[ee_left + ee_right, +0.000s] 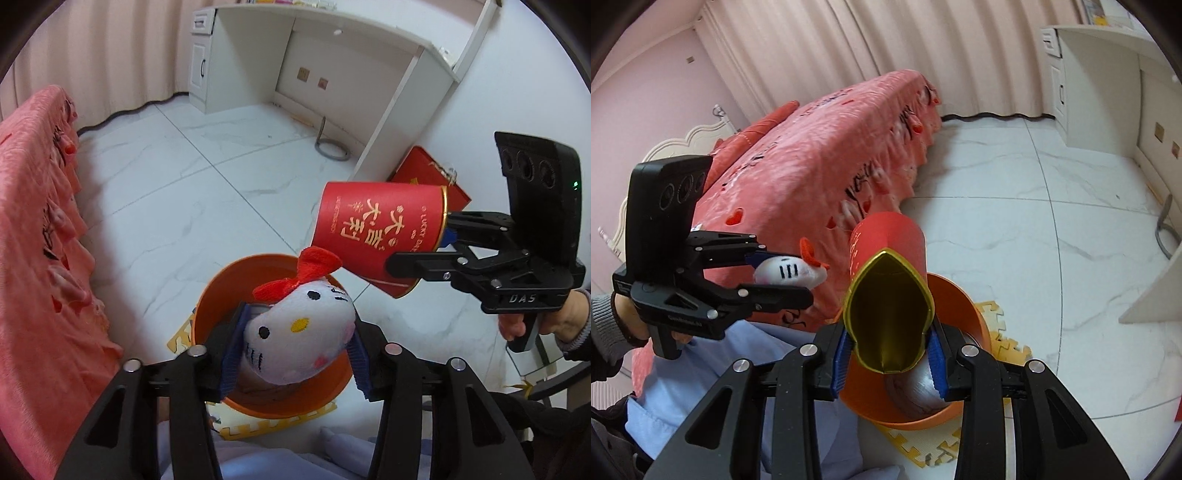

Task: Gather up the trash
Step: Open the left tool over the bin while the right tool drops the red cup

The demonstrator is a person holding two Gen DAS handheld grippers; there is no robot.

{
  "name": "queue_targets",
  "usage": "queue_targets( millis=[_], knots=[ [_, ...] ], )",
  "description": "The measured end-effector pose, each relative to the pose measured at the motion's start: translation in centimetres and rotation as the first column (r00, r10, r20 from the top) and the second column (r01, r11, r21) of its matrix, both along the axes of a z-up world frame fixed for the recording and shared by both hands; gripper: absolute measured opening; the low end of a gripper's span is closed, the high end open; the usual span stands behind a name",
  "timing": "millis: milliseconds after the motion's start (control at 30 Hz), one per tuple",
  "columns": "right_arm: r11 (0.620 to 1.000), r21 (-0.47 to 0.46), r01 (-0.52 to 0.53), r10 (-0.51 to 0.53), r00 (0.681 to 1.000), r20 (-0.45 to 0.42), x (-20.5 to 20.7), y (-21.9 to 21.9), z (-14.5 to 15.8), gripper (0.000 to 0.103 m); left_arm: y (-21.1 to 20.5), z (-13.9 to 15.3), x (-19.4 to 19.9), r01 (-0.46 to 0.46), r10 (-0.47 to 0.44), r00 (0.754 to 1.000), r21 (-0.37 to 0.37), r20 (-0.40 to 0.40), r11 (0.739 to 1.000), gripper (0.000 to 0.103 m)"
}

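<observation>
Left gripper (295, 341) is clamped on a white plush cat toy (295, 332) with a red bow, held directly above the orange bin (328, 397). Blue pads (232, 347) press both sides of the toy.

Right gripper (888, 354) is clamped on a red tube (890, 295), squeezing its gold-lined open end flat. The tube is tilted, far end over the bin rim (960, 299).

Bin stands on yellow foam mat (1004, 332) on the white tile floor (184, 184), near the pink bed (831, 147). A white desk (314, 44) stands beyond.
</observation>
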State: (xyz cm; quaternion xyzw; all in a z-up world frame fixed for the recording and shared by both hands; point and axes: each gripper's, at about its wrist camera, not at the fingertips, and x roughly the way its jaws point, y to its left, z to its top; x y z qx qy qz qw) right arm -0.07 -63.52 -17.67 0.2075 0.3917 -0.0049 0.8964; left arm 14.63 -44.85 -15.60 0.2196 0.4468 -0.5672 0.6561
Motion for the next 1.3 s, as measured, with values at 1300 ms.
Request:
queue_targets(
  millis=[1300],
  knots=[
    [0.999, -0.036, -0.036, 0.034, 0.998, -0.058, 3.8, 1.9, -2.5, 0.063, 1.4, -1.0, 0.6, -0.051, 0.050, 0.998, 0.035, 0.032, 0.998, 0.078]
  ],
)
